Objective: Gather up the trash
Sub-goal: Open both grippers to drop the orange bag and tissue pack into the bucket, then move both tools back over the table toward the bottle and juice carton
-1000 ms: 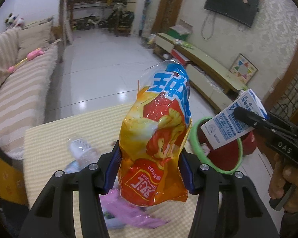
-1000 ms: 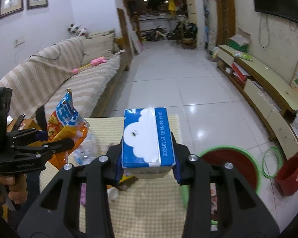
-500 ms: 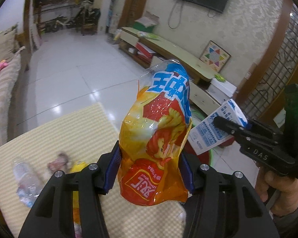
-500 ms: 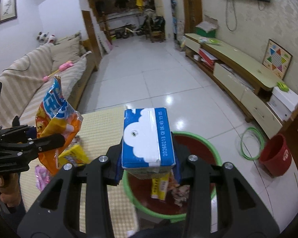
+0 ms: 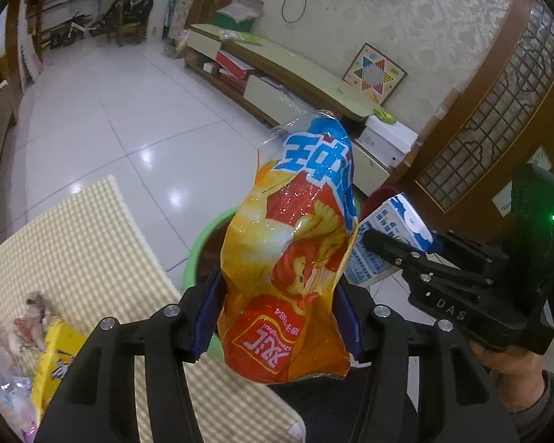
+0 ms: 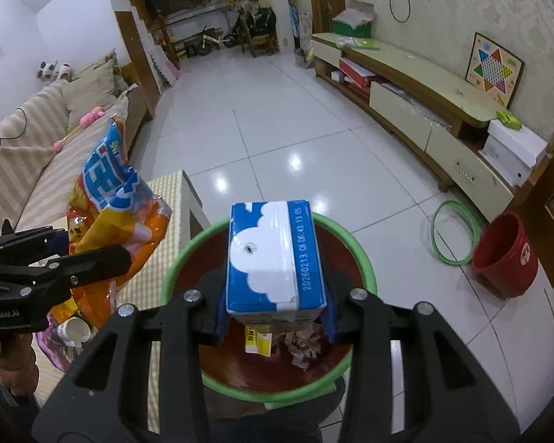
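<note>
Taking the green-rimmed bin (image 6: 266,380) as our landmark and reading from left to right, we first meet the litter not yet collected on the table (image 6: 166,199) to the bin's left: a plastic bottle (image 5: 0,376), a yellow pack (image 5: 55,354), a white cup (image 6: 74,332) and crumpled scraps. Next, our left gripper (image 5: 277,317) clamps the orange snack bag (image 5: 288,258), which hangs over the bin's left rim. Our right gripper (image 6: 273,313) is closed on the blue milk carton (image 6: 273,254), directly above the bin's opening. Inside the bin already lie a yellow wrapper (image 6: 258,343) and crumpled paper (image 6: 306,347). We judge the job roughly midway: two pieces await release, several remain.
</note>
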Demonstrator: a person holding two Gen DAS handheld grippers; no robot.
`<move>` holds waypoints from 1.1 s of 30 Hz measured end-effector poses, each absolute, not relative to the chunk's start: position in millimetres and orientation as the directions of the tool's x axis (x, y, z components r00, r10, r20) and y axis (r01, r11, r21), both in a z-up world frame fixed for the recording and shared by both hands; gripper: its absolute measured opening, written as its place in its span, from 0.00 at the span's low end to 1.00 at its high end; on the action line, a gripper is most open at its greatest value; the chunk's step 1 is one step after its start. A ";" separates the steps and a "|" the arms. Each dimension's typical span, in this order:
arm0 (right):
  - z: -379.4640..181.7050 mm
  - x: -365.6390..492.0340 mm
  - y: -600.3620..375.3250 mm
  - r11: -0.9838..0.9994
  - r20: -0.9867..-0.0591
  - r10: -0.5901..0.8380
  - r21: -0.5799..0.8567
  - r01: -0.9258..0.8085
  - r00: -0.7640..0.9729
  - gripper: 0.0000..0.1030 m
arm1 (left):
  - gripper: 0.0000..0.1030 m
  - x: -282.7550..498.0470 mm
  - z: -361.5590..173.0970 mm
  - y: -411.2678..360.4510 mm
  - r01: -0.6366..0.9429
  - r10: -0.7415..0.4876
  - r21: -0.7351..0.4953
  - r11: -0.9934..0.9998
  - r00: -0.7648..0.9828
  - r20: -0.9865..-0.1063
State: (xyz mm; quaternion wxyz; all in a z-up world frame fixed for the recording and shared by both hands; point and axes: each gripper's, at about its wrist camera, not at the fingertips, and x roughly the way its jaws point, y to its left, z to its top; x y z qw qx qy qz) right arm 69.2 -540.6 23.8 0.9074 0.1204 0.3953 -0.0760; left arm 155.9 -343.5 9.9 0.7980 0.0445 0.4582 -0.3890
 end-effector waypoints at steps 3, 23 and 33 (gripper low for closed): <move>16.3 70.4 -545.0 0.958 -0.744 -0.047 0.155 0.241 0.666 0.36 | 0.54 157.8 0.5 -356.3 0.663 -0.573 -0.286 0.692 0.264 -0.776; 12.6 70.4 -548.0 0.949 -0.743 -0.079 0.149 0.278 0.665 0.79 | 0.92 168.8 -2.5 -344.6 0.620 -0.583 -0.316 0.718 0.288 -0.760; 33.1 74.0 -517.9 0.959 -0.718 -0.066 0.146 0.243 0.693 0.92 | 0.92 164.6 14.1 -290.5 0.557 -0.546 -0.294 0.777 0.364 -0.754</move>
